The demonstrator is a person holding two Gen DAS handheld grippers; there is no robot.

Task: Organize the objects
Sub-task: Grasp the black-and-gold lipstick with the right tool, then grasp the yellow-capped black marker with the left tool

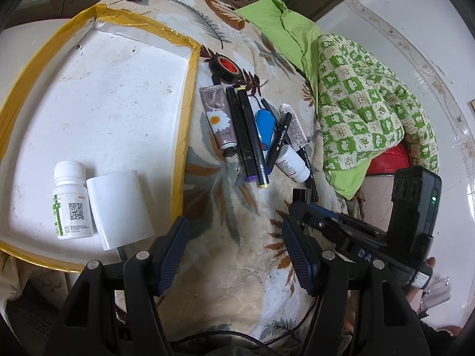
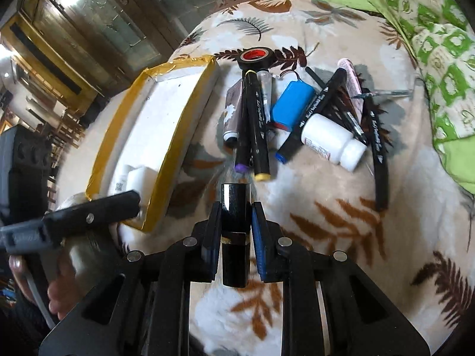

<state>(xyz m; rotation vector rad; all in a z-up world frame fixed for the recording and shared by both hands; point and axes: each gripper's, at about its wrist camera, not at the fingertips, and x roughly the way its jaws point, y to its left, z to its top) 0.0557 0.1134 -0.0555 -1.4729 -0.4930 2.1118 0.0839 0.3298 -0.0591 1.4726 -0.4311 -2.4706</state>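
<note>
A white tray with yellow tape rim (image 1: pixel 185 109) (image 2: pixel 124 136) lies on a leaf-print blanket; it holds a white pill bottle (image 1: pixel 71 201) and a white paper roll (image 1: pixel 120 207). Right of it lies a pile: black tape roll (image 1: pixel 224 66) (image 2: pixel 256 56), daisy tube (image 1: pixel 218 118), black markers (image 1: pixel 248 130) (image 2: pixel 257 124), blue battery pack (image 1: pixel 264 129) (image 2: pixel 292 105), small white bottle (image 1: pixel 292 163) (image 2: pixel 332 141). My left gripper (image 1: pixel 234 255) is open and empty over the blanket. My right gripper (image 2: pixel 236 222) is shut on a glossy black lipstick tube (image 2: pixel 235 231), above the blanket.
A green checked cloth (image 1: pixel 368 109) (image 2: pixel 439 59) and a plain green cloth (image 1: pixel 282 29) are heaped right of the pile. The right gripper body (image 1: pixel 386 222) shows in the left view; the left one (image 2: pixel 74 213) in the right. Wooden cabinets stand behind.
</note>
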